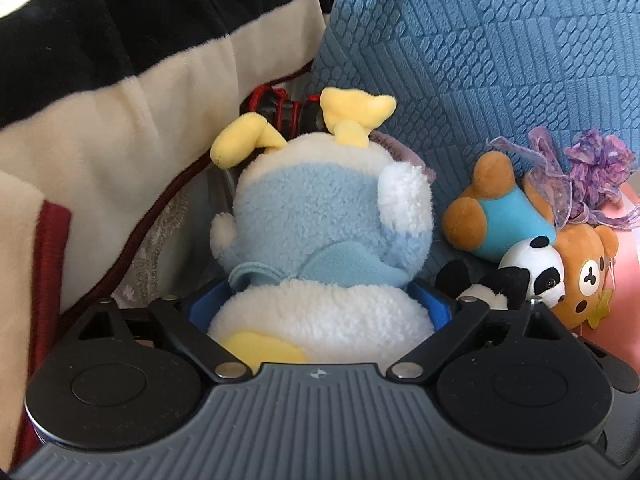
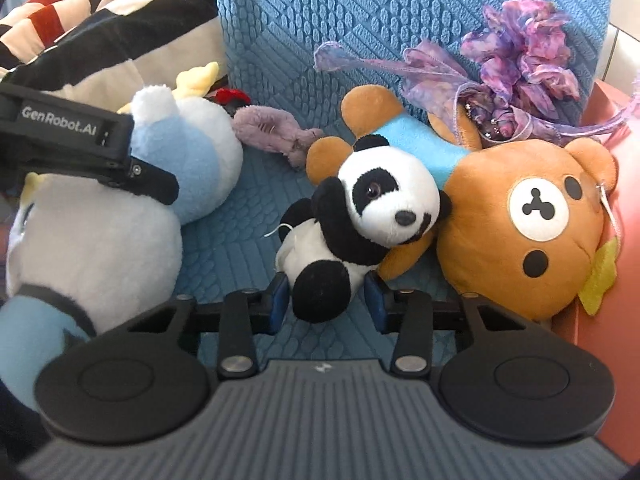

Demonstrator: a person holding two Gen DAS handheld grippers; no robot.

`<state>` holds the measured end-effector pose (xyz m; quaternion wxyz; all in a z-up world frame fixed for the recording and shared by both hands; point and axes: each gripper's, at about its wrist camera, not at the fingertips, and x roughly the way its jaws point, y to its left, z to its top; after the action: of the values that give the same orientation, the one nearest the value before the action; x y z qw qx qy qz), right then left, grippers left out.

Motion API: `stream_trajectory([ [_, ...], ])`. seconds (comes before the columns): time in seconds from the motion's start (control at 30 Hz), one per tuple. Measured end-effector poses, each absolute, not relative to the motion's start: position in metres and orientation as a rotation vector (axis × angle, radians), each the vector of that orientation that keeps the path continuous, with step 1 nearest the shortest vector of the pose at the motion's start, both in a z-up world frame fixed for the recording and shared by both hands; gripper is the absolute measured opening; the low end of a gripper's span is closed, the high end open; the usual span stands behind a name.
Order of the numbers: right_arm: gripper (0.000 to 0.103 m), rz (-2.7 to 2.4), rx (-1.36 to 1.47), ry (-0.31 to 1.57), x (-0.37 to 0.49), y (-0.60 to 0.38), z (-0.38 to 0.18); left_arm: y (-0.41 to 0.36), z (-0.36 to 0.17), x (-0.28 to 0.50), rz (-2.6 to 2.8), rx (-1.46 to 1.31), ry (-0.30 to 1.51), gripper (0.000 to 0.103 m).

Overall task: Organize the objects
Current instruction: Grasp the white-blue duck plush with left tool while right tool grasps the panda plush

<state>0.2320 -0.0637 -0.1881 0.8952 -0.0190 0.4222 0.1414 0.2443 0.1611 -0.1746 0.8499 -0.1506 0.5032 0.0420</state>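
My left gripper is shut on a white and light-blue plush duck with yellow feet, held upside down against the blue cushion. The duck also shows in the right wrist view, with the left gripper's body across it. My right gripper has its blue pads on either side of a small panda plush's lower body, closed around it. The panda leans on a brown bear plush in a blue shirt. Both also appear in the left wrist view, the panda and the bear.
A blue textured cushion forms the seat and back. A striped black, cream and red blanket lies at left. A purple fabric flower and a mauve plush piece lie behind the toys. A red-black object sits behind the duck.
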Motion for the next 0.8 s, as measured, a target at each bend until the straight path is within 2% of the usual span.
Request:
stream_trajectory([
  [0.27,0.039,0.272,-0.042,0.851,0.218,-0.070,-0.174,0.164,-0.157,0.228,0.093,-0.328,0.995,0.084],
  [0.47,0.035,0.250,-0.091,0.804,0.199,-0.073,-0.163,0.160,-0.149,0.217,0.072,-0.322,0.961,0.082],
  [0.8,0.031,0.240,-0.058,0.851,0.178,-0.086,-0.162,0.141,-0.136,0.186,-0.031,-0.369,0.931,0.081],
])
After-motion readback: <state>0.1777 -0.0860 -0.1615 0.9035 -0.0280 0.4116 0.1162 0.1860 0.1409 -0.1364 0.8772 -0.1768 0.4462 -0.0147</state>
